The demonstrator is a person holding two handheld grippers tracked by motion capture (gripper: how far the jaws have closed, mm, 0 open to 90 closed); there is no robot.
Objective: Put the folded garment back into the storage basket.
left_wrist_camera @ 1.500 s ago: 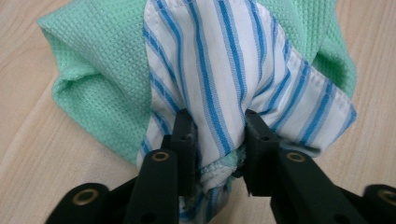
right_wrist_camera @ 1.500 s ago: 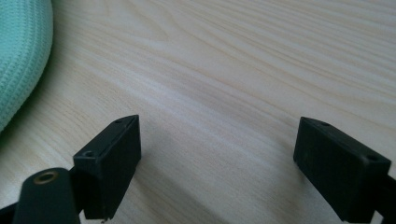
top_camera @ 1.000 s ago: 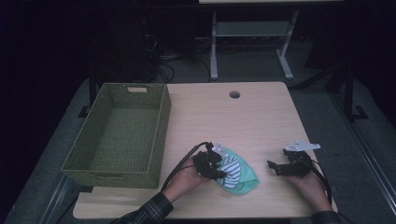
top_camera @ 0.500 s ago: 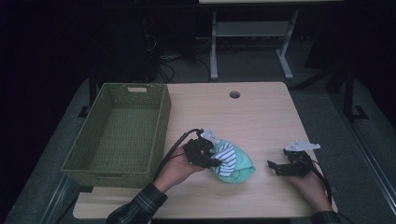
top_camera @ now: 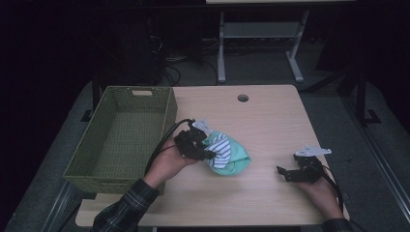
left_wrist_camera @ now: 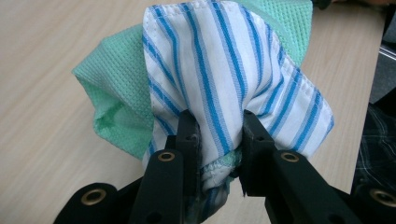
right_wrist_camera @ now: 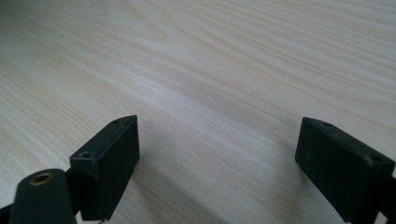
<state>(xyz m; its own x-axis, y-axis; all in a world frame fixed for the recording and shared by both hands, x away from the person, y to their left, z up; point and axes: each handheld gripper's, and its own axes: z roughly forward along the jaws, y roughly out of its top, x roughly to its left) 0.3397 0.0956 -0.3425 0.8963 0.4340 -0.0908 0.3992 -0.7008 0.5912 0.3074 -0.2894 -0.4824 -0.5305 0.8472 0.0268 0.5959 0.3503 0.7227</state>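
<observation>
since the earlier frame the left gripper (top_camera: 209, 153) had carried the cloth bundle (top_camera: 227, 153) up and leftward, toward the green basket (top_camera: 82, 159) at the left of the frame. its jaws were clamped on the striped cloth (left_wrist_camera: 224, 88), with the green cloth (left_wrist_camera: 116, 88) bunched behind. the bundle sat at the centre of the table (top_camera: 270, 121). the right gripper (top_camera: 285, 173) rested at lower right, jaws wide apart over bare wood.

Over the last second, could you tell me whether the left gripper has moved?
Yes. The left gripper, shut on the cloth bundle, has moved up the table toward the green basket.
</observation>
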